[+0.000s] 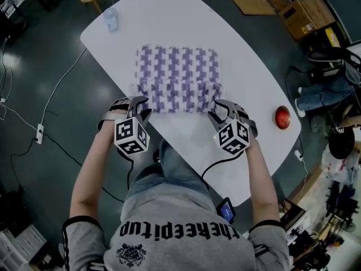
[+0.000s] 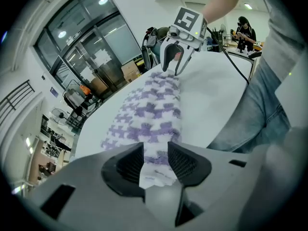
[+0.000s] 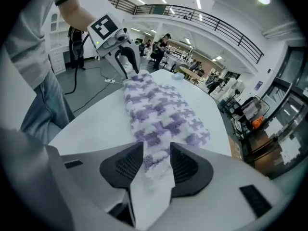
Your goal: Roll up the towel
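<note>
Towel [image 1: 177, 78], white with a purple houndstooth pattern, lies flat on the white oval table [image 1: 254, 95], roughly mid-table, its near edge turned over into a low fold facing us. We note both tools at that near edge, one at each end of the fold. Left gripper [image 1: 138, 109] is at the left corner: in the left gripper view its two dark ribbed pads sit part-way open, with the towel's end filling the gap between them. A small white label [image 2: 156, 174] on the cloth shows just under the pads. We read this as a hold on the towel. Right gripper [image 1: 223, 113] is at the right corner: in the right gripper view the jaws stand wider, the towel's end lies between the pads, and bare tabletop shows in the gap below it. We see no firm pinch there, so we log it as open around the cloth. Both tools point steeply down toward the table. From each gripper view the fold runs straight across to the other tool at its far end. A red round thing [image 1: 282, 116] sits on the table to the right, well apart from the towel. A cardboard box [image 1: 304, 16] sits on the floor beyond.
</note>
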Demonstrator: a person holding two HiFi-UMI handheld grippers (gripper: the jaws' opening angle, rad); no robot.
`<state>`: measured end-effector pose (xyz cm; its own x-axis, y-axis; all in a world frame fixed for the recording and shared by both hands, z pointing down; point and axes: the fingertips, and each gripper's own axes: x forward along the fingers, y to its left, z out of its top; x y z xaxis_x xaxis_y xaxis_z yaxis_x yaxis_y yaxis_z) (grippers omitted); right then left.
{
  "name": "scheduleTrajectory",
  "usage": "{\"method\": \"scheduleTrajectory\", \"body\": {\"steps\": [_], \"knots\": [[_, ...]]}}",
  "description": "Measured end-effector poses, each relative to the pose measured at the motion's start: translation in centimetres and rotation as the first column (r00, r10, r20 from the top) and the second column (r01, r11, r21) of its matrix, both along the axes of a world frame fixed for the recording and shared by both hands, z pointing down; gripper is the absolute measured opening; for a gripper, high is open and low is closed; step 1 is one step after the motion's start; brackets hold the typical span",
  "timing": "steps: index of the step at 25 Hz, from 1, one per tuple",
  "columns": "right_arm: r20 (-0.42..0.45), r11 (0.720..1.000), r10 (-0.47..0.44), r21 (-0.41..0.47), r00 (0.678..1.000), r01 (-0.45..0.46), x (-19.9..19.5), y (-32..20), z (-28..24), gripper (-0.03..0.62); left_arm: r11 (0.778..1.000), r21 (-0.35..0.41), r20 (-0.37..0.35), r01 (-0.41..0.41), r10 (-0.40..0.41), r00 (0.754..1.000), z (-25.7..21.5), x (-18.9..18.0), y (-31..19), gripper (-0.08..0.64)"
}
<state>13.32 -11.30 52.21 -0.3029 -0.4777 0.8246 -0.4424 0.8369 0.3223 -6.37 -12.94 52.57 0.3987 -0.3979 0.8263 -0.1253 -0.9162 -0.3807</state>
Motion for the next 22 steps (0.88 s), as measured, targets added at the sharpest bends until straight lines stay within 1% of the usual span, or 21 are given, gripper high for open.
{"method": "scheduleTrajectory", "body": {"steps": [2,8,12,18,22], "knots": [[-0.024,1.000,-0.029,-0.013,0.999,0.028,-0.5,0.6,1.1,0.160,1.000,-0.005,0.020,-0.003,0.003,1.000,0.8,0.2,0.3,0.155],[-0.097,0.995,-0.086,-0.051,0.991,0.081,-1.1,0.9,4.0,0.185,0.998,-0.054,0.064,0.015,-0.012,0.998,3.1,0.4,0.5,0.167],[-0.141,0.995,-0.091,-0.050,0.986,0.085,-0.8,0.4,5.0,0.190,0.997,-0.069,0.076,0.020,-0.015,0.997,3.9,0.4,0.2,0.172],[-0.170,0.994,-0.109,-0.050,0.979,0.102,-0.8,-0.2,5.8,0.190,0.997,-0.076,0.096,0.015,-0.008,0.995,4.7,0.6,-0.2,0.172],[-0.153,0.992,-0.119,-0.066,0.981,0.110,-0.9,-0.3,6.2,0.190,0.995,-0.097,0.110,0.006,0.005,0.994,5.7,0.8,-0.4,0.172]]}}
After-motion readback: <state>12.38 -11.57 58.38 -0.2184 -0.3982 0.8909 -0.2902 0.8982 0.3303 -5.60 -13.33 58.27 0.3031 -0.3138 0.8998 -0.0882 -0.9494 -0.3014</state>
